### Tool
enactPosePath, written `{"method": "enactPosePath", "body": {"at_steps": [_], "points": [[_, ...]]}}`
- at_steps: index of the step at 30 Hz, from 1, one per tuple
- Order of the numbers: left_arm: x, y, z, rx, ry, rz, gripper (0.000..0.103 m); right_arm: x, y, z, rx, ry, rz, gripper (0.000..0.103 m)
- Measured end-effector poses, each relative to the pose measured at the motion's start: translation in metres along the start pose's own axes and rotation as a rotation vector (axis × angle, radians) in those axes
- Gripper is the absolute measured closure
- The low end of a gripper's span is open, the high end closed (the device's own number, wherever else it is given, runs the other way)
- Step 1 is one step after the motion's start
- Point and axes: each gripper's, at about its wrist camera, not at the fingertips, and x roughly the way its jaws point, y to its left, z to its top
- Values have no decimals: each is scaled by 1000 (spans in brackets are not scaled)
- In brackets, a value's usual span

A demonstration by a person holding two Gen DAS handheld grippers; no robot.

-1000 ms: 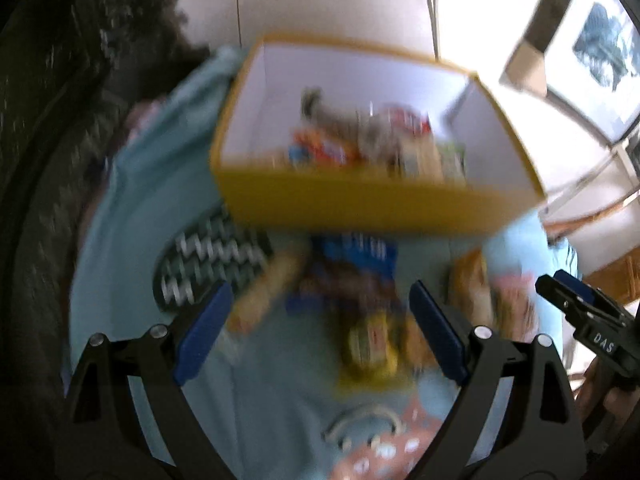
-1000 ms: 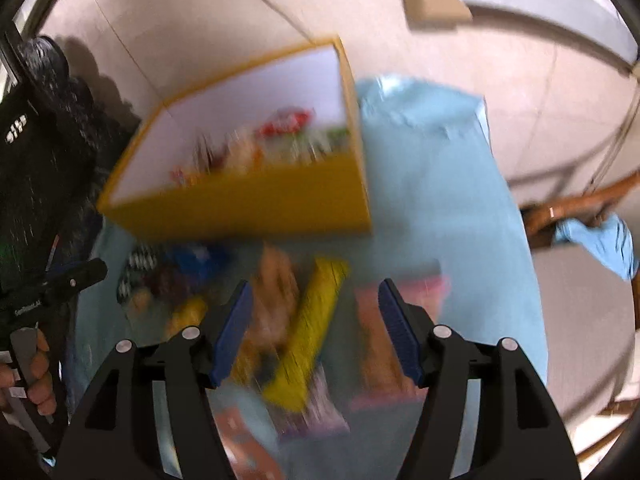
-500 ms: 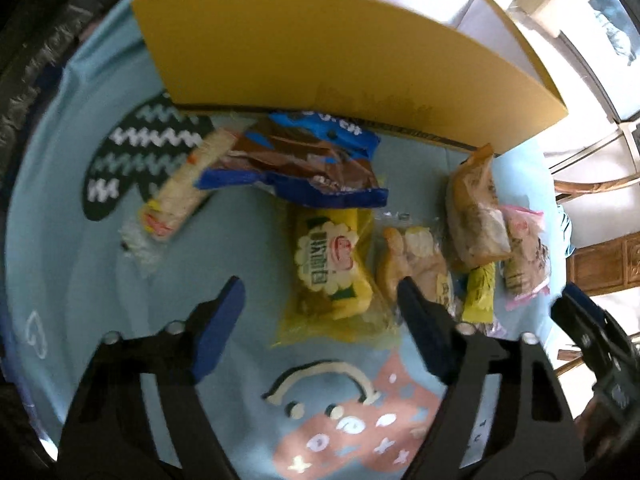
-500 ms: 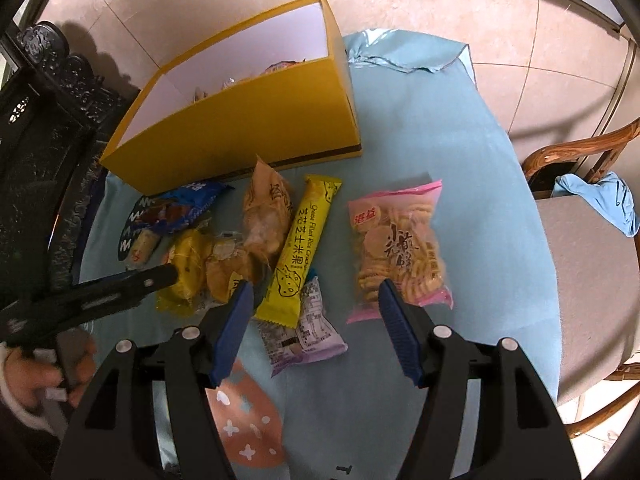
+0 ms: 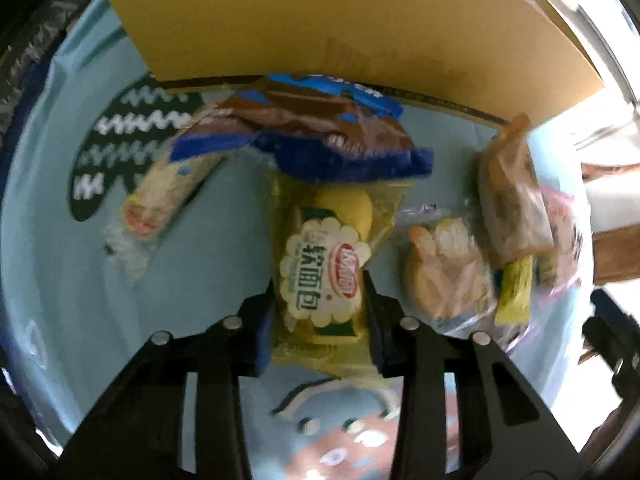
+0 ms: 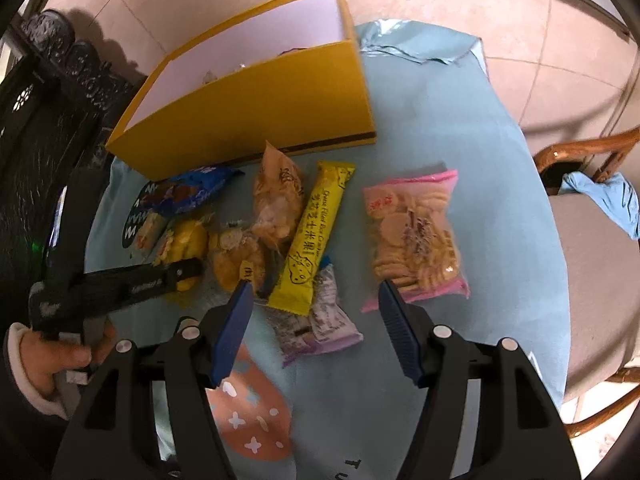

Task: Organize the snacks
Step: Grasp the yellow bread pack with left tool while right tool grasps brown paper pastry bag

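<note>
Now the left gripper (image 5: 320, 312), jaws just closing, is clamping the yellow bread packet (image 5: 324, 276). The right gripper (image 6: 316, 320) is hanging open, gripping nothing, above the purple packet (image 6: 320, 324).

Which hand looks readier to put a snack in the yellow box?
The left gripper: its jaws have just been closing around the yellow bread packet. The right gripper hangs open above the table, holding nothing.

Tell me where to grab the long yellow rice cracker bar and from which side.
Grip the yellow bar across its narrow width near mid-length, coming from above. It lies flat and long, with one end resting on the purple packet.
</note>
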Motion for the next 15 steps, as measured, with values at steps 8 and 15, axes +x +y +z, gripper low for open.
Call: {"method": "enactPosePath", "body": {"at_steps": [8,15], "points": [[-32,26,-36,-22,-50,1,66,28,45,30,-137,-3,13,38],[-37,32,-27,-42,-53,-14,66,82,65,54,-174,91,-80,45]]}}
